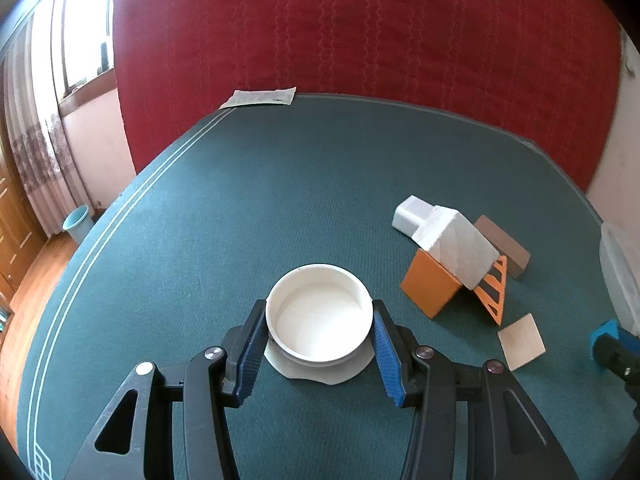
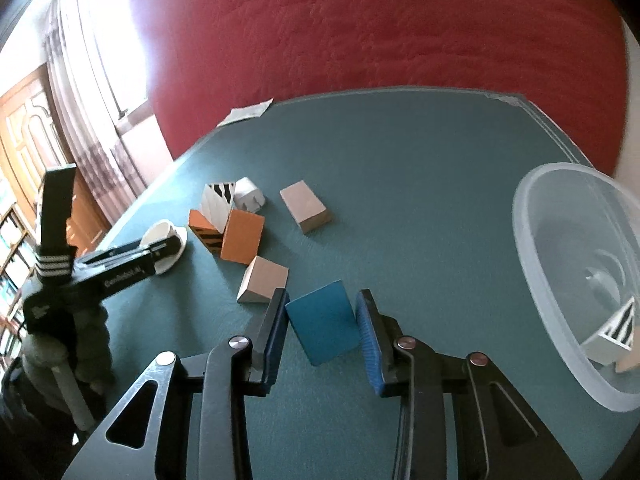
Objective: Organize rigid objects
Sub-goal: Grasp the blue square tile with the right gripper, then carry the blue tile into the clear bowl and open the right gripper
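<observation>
Right gripper pinches the blue block, tilted, just above the green table. The clear plastic bin lies to its right, near; it holds a striped white piece. Left gripper clamps the white bowl, which rests on a saucer.

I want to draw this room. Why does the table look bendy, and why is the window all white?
Left wrist view: the lens curves the table edges, and the window is washed out by glare, while the white cup stays sharp. Right wrist view: same bending and glare, and the red backdrop and plastic bowl look smeared.
</observation>
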